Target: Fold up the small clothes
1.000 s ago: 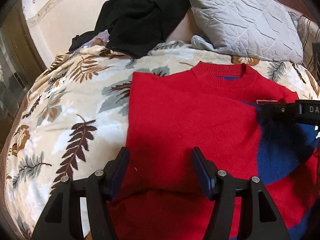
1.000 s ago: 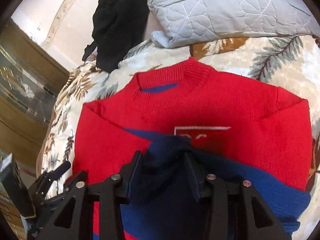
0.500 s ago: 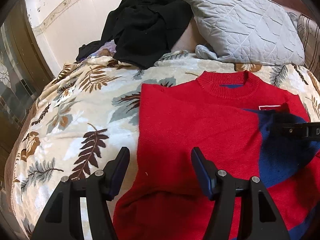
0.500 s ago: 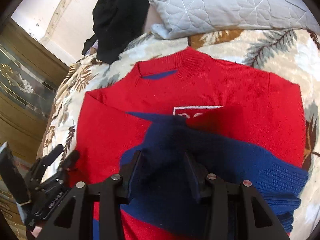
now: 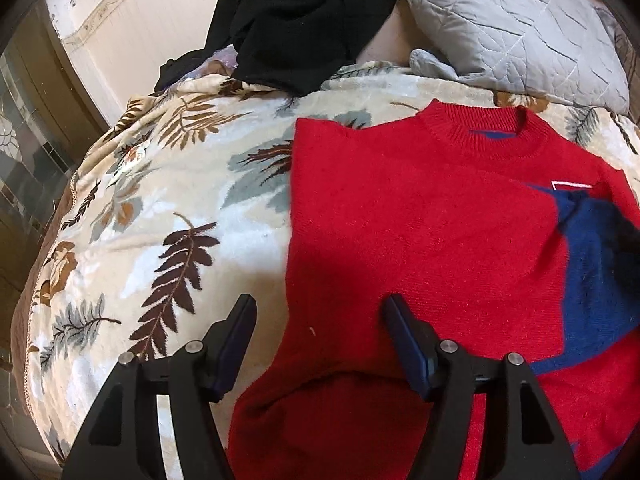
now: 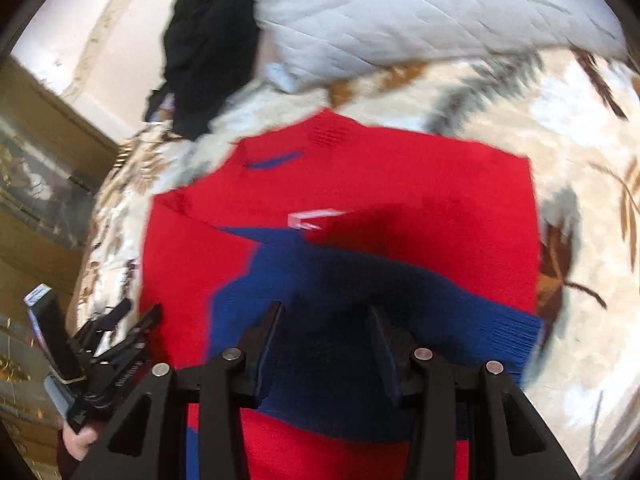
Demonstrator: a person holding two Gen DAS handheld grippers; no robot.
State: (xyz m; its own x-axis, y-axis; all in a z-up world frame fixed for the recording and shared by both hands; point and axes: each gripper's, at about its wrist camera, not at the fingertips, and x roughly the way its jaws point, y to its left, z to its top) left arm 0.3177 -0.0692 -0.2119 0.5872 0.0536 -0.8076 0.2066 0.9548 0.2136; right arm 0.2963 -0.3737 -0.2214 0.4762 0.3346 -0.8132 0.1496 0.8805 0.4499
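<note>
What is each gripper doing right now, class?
Left gripper: open, holding nothing, over the red sweater.
Right gripper: open, blue sleeve between its fingers.

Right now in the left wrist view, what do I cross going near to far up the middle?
Left gripper → red sweater → leaf-print blanket → black clothes.

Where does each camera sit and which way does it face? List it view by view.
Left wrist: on the left gripper, above the sweater's left edge on the blanket, facing the pillow; its open fingers show.
Right wrist: on the right gripper, over the blue sleeve; left gripper and a hand show.
Shared: sweater, pillow, black clothes.
</note>
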